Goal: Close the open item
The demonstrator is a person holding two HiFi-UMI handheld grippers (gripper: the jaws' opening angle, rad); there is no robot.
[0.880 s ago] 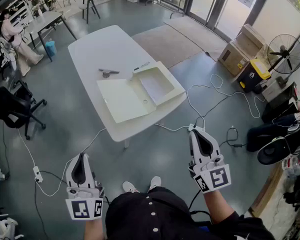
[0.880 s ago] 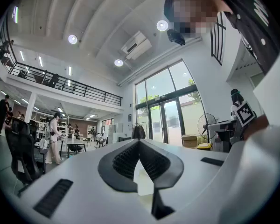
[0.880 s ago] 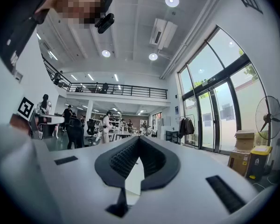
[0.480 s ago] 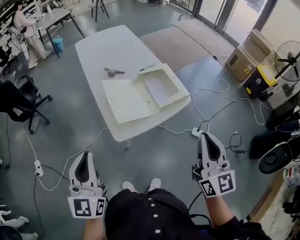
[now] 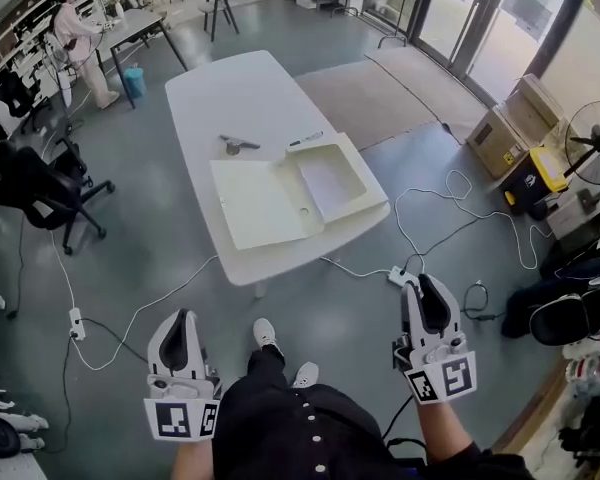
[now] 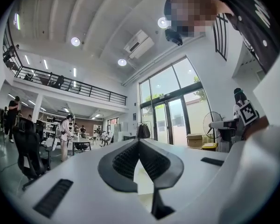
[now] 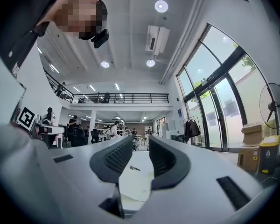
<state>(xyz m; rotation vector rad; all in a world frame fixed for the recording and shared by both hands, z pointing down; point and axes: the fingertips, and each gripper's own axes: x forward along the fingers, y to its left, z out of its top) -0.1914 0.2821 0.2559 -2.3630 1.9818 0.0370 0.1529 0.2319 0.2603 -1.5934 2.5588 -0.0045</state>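
Note:
An open white box (image 5: 330, 180) lies on the near end of a white table (image 5: 220, 93), its flat lid (image 5: 260, 205) spread out to the left of the tray. Both grippers hang low over the floor, well short of the table. My left gripper (image 5: 183, 320) has its tips together with nothing in them; in the left gripper view the jaws (image 6: 139, 143) meet at the far end. My right gripper (image 5: 430, 284) holds a narrow gap and is empty. In the right gripper view (image 7: 141, 142) the box (image 7: 136, 176) shows far off between the jaws.
A marker pen (image 5: 306, 139) and a black tool (image 5: 236, 145) lie on the table behind the box. Cables (image 5: 450, 218) and a power strip (image 5: 398, 276) cross the floor to the right. A black office chair (image 5: 35, 193) stands left. Cardboard boxes (image 5: 525, 118), a fan (image 5: 592, 138) right.
The table and box have slid right and down in the head view as the person walks toward them. One foot has stepped forward. Both grippers keep their pose.

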